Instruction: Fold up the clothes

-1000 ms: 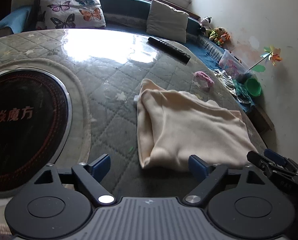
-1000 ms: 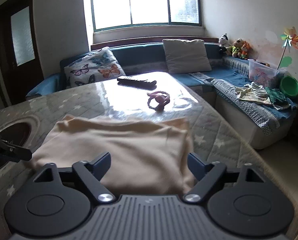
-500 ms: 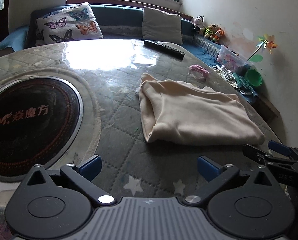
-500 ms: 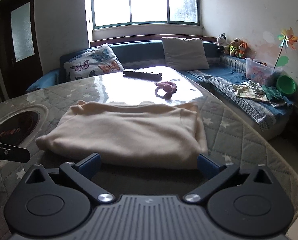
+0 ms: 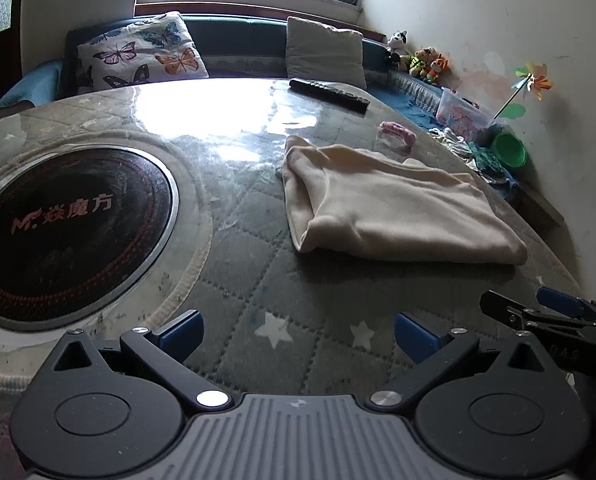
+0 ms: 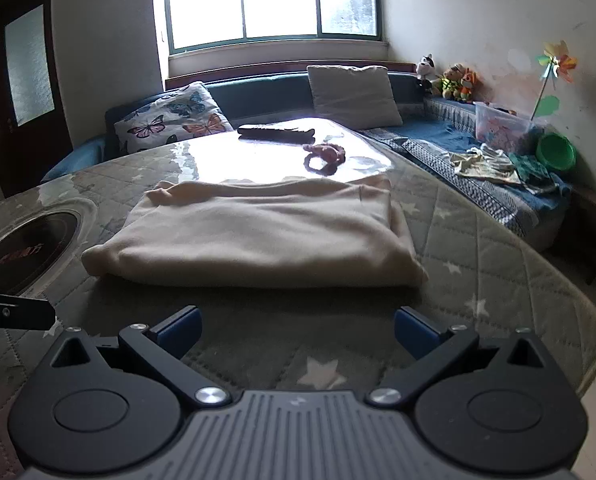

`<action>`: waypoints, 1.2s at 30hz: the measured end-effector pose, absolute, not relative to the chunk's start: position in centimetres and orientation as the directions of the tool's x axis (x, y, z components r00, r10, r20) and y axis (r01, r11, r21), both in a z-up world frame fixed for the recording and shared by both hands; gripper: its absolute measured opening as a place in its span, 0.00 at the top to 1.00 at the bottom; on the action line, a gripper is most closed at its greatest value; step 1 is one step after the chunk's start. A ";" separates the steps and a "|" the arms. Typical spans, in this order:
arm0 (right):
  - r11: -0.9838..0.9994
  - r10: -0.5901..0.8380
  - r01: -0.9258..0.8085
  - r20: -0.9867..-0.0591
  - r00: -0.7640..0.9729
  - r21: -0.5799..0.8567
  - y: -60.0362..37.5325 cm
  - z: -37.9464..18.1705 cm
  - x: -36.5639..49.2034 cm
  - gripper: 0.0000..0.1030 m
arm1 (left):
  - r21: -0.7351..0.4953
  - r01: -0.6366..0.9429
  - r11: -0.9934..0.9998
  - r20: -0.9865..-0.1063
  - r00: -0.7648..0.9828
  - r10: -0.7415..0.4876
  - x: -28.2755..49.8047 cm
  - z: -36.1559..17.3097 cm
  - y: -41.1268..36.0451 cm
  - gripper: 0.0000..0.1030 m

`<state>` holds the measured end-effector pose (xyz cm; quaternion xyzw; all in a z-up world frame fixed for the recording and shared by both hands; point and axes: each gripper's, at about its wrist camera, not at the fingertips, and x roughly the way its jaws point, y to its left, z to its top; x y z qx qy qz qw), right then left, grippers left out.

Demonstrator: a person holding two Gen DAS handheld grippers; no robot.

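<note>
Both the left tongs (image 5: 298, 330) and right tongs (image 6: 297, 328) stand apart, empty, clear of the folded cream garment (image 6: 258, 232); withdrawing level should leave the fold undisturbed

Your folded garment (image 6: 258, 232) lies on the desk (image 6: 478, 248), just ahead of both hand-held grippers. Behind it sit a scrunchie (image 6: 325, 155) and, farther back, a remote (image 6: 276, 133). The inset round plate (image 5: 66, 232) lies to its left.
</note>
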<state>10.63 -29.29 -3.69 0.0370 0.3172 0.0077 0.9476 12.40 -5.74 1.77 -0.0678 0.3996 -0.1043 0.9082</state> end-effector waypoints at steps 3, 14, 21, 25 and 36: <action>0.996 0.032 0.022 -0.603 0.797 0.081 -29.2 -3.9 10.1 0.00 | -0.198 0.129 0.972 -0.719 0.654 -0.233 12.1 1.6 -5.8 0.00; 0.995 0.014 0.050 -0.611 0.791 0.088 -28.8 -4.4 9.0 0.00 | -0.109 0.147 0.983 -0.731 0.659 -0.180 10.8 1.2 -6.5 0.00; 0.996 0.007 0.051 -0.611 0.791 0.078 -28.4 -4.4 8.7 0.00 | -0.090 0.166 0.982 -0.728 0.662 -0.179 10.4 1.2 -6.9 0.00; 0.996 0.001 0.057 -0.614 0.789 0.074 -28.3 -4.6 8.7 0.00 | -0.070 0.179 0.981 -0.726 0.665 -0.173 10.1 1.2 -7.4 0.00; 0.996 0.002 0.055 -0.621 0.784 0.073 -27.9 -5.1 8.5 0.00 | -0.042 0.217 0.975 -0.718 0.672 -0.181 9.7 1.1 -8.3 0.00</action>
